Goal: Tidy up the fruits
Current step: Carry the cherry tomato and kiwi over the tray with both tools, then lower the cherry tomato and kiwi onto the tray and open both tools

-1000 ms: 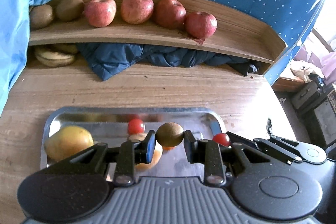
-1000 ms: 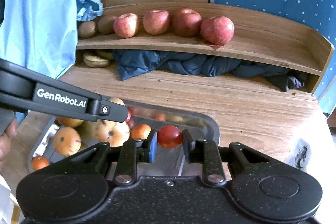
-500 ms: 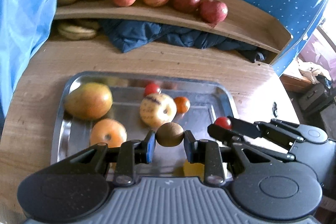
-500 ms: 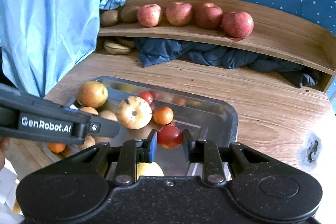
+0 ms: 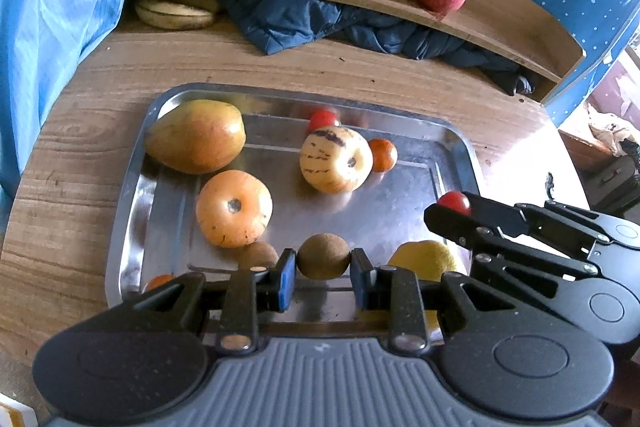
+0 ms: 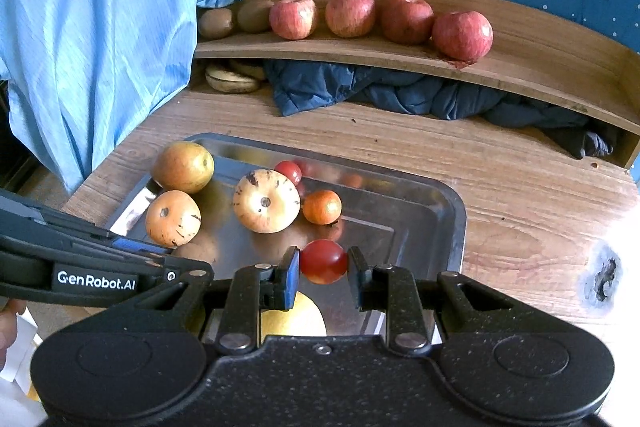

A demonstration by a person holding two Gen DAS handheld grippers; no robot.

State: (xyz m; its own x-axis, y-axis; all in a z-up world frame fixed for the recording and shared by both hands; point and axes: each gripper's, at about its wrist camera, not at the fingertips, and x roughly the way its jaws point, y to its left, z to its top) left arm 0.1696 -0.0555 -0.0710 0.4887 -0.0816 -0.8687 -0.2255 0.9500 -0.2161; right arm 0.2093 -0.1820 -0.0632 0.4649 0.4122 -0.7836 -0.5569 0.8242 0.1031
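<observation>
- Above the near edge of the metal tray (image 5: 132, 211), left gripper (image 5: 323, 269) level, jaws clamped on a kiwi (image 5: 323, 255).
- Over the tray's right part, right gripper (image 6: 323, 271) level, pinching a cherry tomato (image 6: 323, 261).

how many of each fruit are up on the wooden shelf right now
apples: 4
kiwis: 2
total: 6
</observation>
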